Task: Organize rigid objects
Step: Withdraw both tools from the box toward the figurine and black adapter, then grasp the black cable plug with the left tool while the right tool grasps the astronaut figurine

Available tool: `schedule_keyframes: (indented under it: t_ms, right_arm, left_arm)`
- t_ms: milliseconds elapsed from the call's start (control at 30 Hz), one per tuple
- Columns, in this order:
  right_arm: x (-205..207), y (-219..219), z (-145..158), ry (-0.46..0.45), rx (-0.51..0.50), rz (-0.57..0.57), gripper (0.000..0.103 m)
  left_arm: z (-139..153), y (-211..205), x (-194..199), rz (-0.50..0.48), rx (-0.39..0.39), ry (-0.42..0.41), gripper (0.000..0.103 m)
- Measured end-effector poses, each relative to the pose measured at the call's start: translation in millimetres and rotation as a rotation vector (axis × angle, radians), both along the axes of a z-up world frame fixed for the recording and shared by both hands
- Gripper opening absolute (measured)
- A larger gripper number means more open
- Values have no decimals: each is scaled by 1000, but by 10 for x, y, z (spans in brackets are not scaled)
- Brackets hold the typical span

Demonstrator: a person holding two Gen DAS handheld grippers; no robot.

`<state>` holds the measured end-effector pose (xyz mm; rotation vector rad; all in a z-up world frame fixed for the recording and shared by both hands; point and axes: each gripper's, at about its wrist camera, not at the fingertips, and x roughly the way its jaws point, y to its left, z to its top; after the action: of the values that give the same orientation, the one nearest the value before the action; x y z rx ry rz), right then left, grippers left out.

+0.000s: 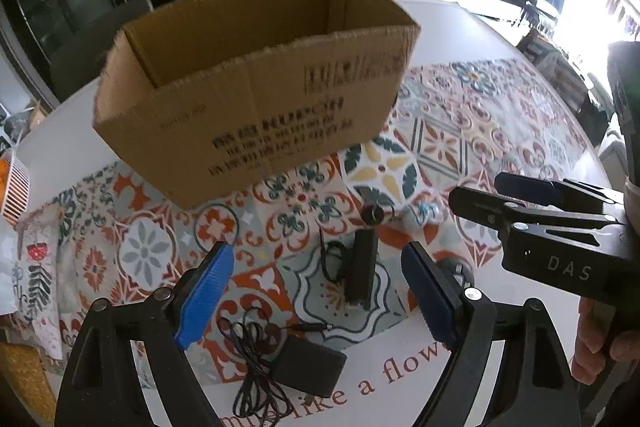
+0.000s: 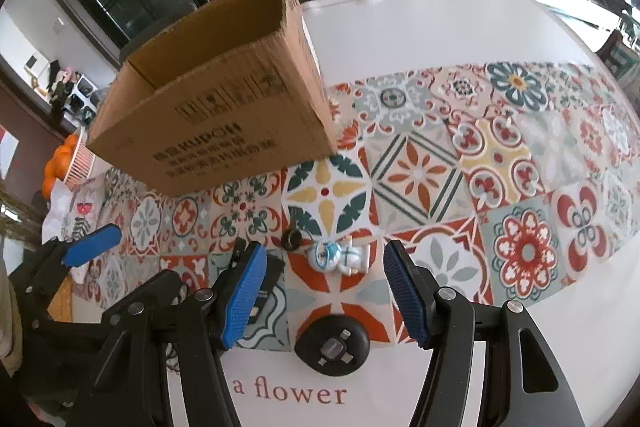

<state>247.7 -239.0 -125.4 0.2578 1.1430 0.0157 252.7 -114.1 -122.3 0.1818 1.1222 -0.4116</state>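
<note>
Left tool spread, empty; black adapter below it. Right tool spread, empty; astronaut figurine ahead, cardboard box beyond.

My left tongs tilt steeply downward, blue pads spread wide with nothing gripped. My right tongs angle down alike, narrower, also empty.

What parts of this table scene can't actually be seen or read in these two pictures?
- Box floor: in both views the cardboard box hides it behind its near wall.
- Box print: blurred in the left view.
- Black bar: mostly covered by the right tool finger in the right view.
- Tablecloth wording: cut off by the left tool.
</note>
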Motion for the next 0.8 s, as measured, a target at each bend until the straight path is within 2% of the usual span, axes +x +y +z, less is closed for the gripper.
schedule_keyframes:
  t_ms: [400,800]
  right_arm:
    - [-72,-55,-405,65,38,-9,62]
    - [-31,-38,-643,72,54,-14,63]
  left_arm:
    - [-351,-126,-55,-56,52,67,85]
    - [-621,-165,29,-96,17,131,85]
